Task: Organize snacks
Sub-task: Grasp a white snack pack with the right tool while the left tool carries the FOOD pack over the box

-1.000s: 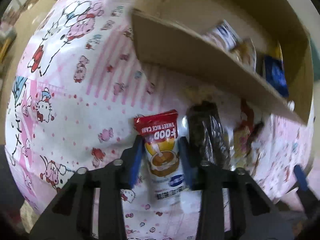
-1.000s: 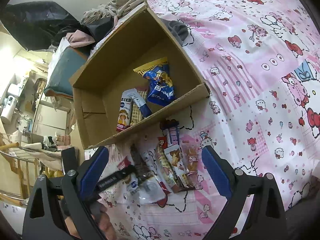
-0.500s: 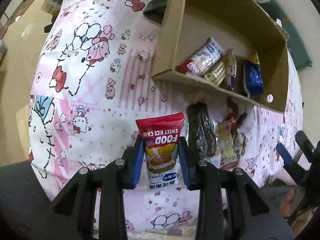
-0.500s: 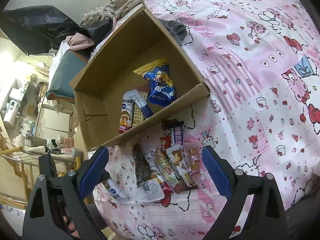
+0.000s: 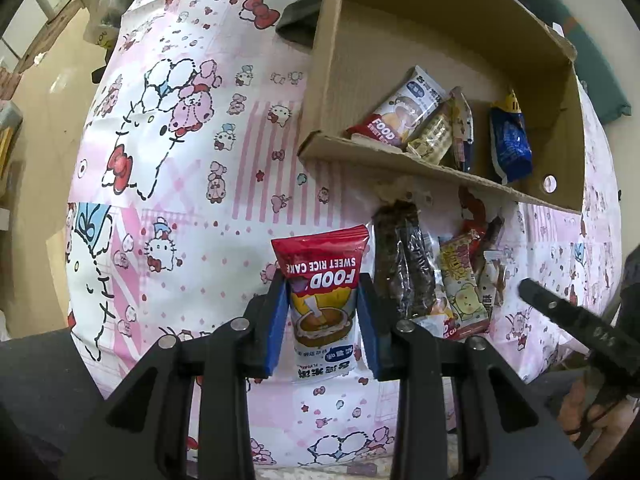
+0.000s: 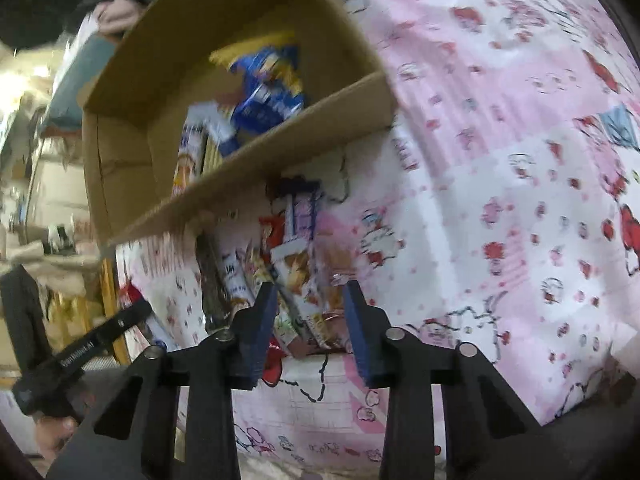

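Note:
My left gripper point(image 5: 322, 304) is shut on a red and white sweet rice cake pack point(image 5: 322, 280), held up above the pink cartoon bedsheet point(image 5: 180, 160). To its right lies a pile of snacks: a dark pack point(image 5: 404, 264) and a yellow pack point(image 5: 464, 280). The open cardboard box point(image 5: 400, 160) behind holds another rice cake pack point(image 5: 400, 116) and a blue pack point(image 5: 510, 140). In the blurred right wrist view, my right gripper point(image 6: 308, 308) is low over the pile. Its jaws are closing around a beige snack pack point(image 6: 300, 280).
A dark cloth point(image 5: 300, 20) lies by the box's far corner. The bed's edge and the floor point(image 5: 40, 120) show at left. The other gripper's black arm point(image 6: 100, 336) reaches in from the lower left of the right wrist view. A hand point(image 5: 592, 412) shows at lower right.
The left gripper rose with the rice cake pack, so more of the bed and box shows. The right gripper dropped toward the snack pile and its jaws went from wide to narrow.

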A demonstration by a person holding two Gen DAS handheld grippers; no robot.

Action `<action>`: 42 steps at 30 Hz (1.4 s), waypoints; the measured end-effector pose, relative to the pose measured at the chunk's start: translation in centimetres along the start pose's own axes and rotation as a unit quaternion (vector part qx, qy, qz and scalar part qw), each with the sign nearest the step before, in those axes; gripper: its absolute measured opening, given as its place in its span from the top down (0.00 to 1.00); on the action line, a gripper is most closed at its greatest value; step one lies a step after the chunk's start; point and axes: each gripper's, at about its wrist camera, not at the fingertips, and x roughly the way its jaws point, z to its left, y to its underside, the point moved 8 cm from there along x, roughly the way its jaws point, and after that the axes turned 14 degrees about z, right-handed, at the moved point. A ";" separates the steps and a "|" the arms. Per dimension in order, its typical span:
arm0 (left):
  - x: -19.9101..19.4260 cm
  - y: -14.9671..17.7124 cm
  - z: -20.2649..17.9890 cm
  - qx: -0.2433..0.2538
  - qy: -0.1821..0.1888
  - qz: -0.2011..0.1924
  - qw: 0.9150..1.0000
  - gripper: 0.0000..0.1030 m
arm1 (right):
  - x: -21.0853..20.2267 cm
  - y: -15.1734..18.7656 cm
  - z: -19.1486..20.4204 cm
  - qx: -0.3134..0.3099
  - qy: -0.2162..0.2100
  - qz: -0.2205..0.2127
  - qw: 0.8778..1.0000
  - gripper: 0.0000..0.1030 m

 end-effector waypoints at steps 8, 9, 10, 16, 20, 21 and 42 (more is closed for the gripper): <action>-0.2 0.1 -0.1 0.003 0.004 -0.004 1.000 0.72 | 3.6 0.3 1.1 -0.039 0.066 0.046 0.996 0.72; -0.4 0.2 0.1 0.006 0.003 -0.006 1.000 0.72 | 4.0 0.5 1.0 -0.040 0.071 0.053 0.995 0.74; -0.6 0.2 0.1 0.008 0.003 -0.007 1.000 0.72 | 4.4 0.6 0.8 -0.041 0.077 0.060 0.994 0.77; -1.0 0.3 0.4 0.010 -0.003 -0.011 1.000 0.72 | 3.5 1.6 1.4 -0.060 0.071 0.052 0.994 0.83; -1.0 0.5 1.0 0.014 -0.020 -0.014 1.000 0.72 | 1.4 3.0 1.9 -0.061 0.042 0.024 0.997 0.83; -0.9 0.7 1.1 0.017 -0.023 -0.013 0.999 0.72 | 0.5 3.2 2.4 -0.066 0.028 0.010 0.997 0.83; -8.4 0.2 2.6 -0.015 -0.040 -0.116 0.992 0.72 | -12.2 1.3 7.8 -0.137 -0.156 -0.183 0.961 0.83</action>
